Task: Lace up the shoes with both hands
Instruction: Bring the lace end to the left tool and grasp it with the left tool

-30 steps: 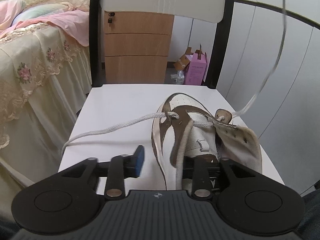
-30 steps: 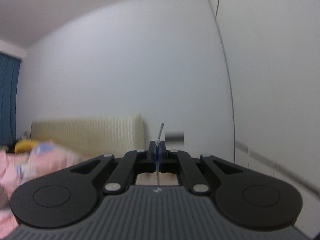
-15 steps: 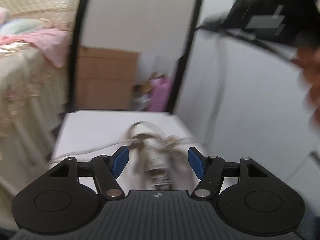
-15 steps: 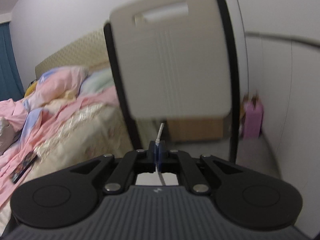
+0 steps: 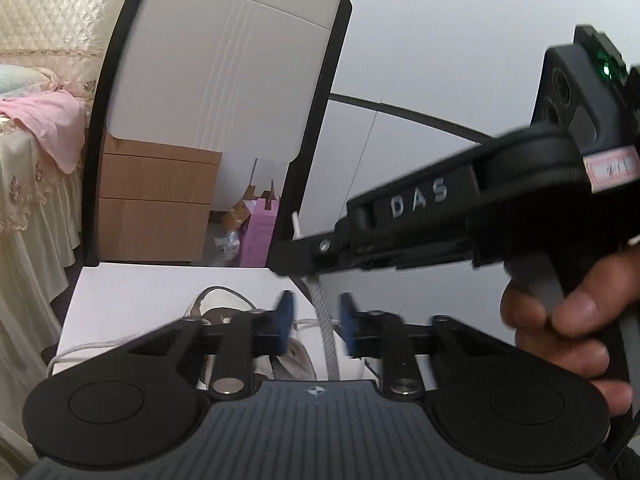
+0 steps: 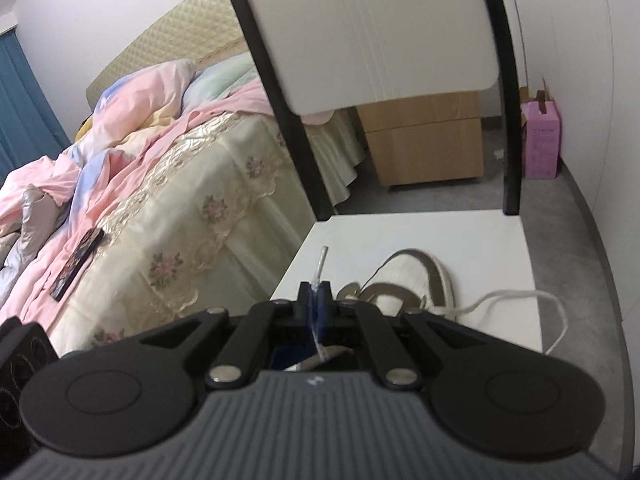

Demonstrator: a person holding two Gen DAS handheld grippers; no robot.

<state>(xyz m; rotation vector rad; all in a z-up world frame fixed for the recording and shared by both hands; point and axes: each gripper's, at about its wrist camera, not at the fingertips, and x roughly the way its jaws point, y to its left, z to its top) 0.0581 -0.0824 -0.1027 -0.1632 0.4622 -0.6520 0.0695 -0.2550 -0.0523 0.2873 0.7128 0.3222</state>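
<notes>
The shoe (image 6: 404, 284) is being seen lying on the chair seat (image 6: 420, 232), its toe toward the chair back (image 6: 372, 32). The lace (image 5: 326, 320) is being carried down from the right tool (image 6: 318, 300) and between the pads of the left tool (image 5: 314, 324). The other lace end (image 6: 520, 296) is lying on the seat beside the shoe. The bed (image 6: 160, 184) is sitting left of the chair, the drawer cabinet (image 6: 428, 144) behind it, the carton (image 6: 540, 144) right of the cabinet.
</notes>
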